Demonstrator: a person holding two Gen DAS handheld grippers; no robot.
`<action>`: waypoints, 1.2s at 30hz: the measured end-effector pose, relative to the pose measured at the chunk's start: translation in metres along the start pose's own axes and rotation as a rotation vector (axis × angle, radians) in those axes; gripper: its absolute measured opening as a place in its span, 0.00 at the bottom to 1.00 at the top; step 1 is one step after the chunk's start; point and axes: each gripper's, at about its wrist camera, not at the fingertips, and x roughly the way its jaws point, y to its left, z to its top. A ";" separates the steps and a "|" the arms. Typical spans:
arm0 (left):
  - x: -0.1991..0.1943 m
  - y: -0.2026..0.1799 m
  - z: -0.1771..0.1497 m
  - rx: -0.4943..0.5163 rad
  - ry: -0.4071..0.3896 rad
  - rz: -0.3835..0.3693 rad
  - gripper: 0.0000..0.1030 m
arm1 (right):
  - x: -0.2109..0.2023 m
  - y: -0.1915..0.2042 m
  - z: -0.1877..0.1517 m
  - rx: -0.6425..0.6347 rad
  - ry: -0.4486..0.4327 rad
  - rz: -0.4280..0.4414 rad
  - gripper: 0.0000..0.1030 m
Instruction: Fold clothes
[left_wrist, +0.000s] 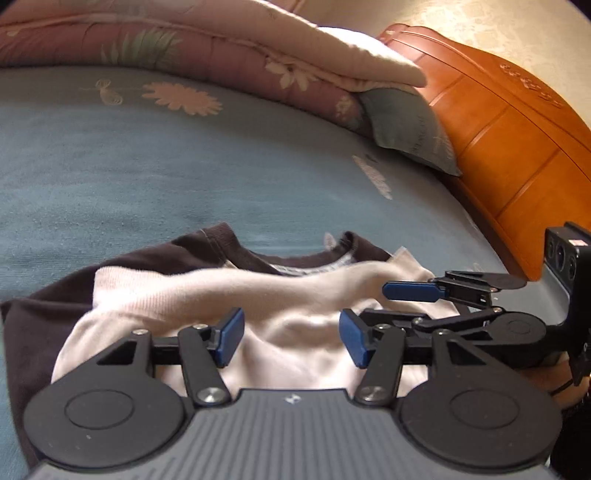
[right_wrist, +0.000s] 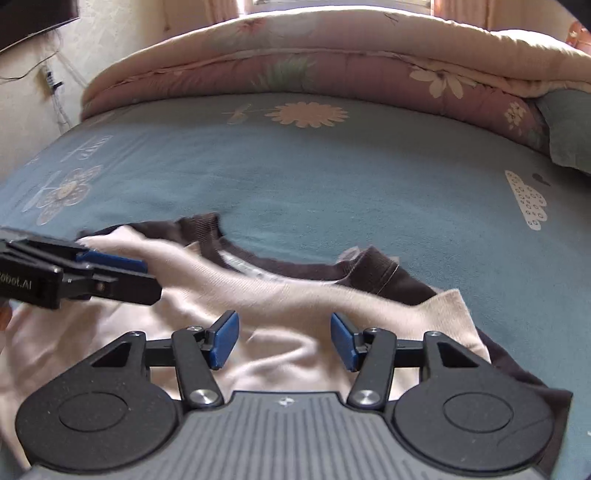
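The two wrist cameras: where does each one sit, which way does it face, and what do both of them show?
Left wrist: on the left gripper, facing down its open jaws over the shirt toward the headboard; the right gripper enters from the right.
Right wrist: on the right gripper, jaws open, facing across the shirt toward the quilt; the left gripper enters from the left.
Shared: shirt, blue bedsheet, quilt.
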 end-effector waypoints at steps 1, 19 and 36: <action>-0.006 -0.005 -0.007 0.026 0.002 -0.017 0.59 | -0.008 0.007 -0.006 -0.029 0.003 0.019 0.61; -0.050 0.049 -0.015 -0.082 -0.073 0.061 0.70 | -0.087 -0.081 -0.070 0.232 -0.066 0.019 0.74; -0.120 -0.086 -0.119 0.702 -0.015 0.330 0.86 | -0.154 0.012 -0.124 -0.184 0.043 -0.153 0.90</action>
